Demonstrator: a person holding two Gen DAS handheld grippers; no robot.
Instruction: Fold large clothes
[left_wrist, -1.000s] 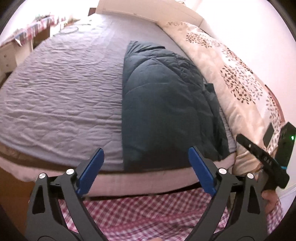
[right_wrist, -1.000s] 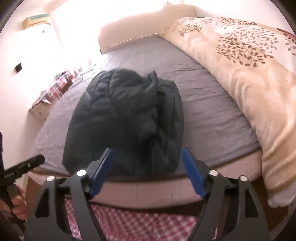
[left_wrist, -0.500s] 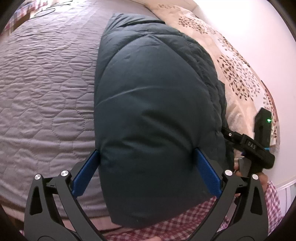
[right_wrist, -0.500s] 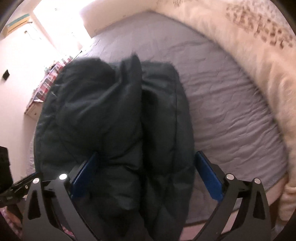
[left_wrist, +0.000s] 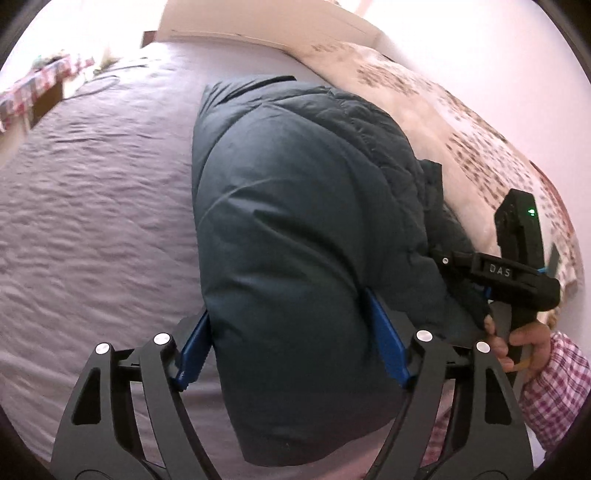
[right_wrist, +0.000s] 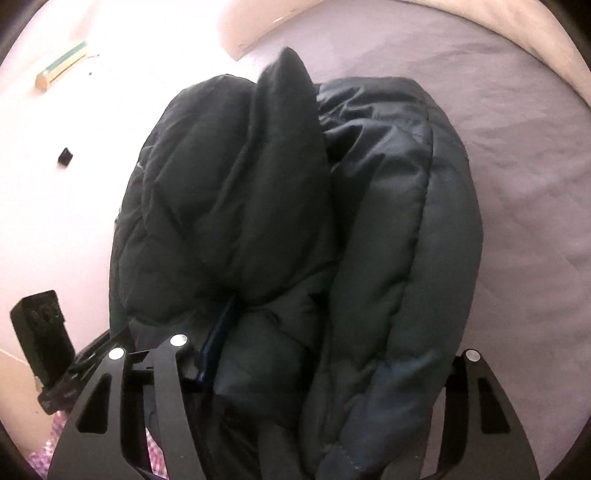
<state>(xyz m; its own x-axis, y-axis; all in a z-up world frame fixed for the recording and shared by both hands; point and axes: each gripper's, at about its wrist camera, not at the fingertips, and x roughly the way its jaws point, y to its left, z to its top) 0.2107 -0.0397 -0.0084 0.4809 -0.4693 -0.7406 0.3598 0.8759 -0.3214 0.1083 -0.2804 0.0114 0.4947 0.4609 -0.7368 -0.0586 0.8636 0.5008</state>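
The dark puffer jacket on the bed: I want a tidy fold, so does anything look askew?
Yes. The dark quilted puffer jacket is bunched unevenly in the right wrist view: one padded layer humps over another, its tip poking up, not flat on the grey quilted bedspread.
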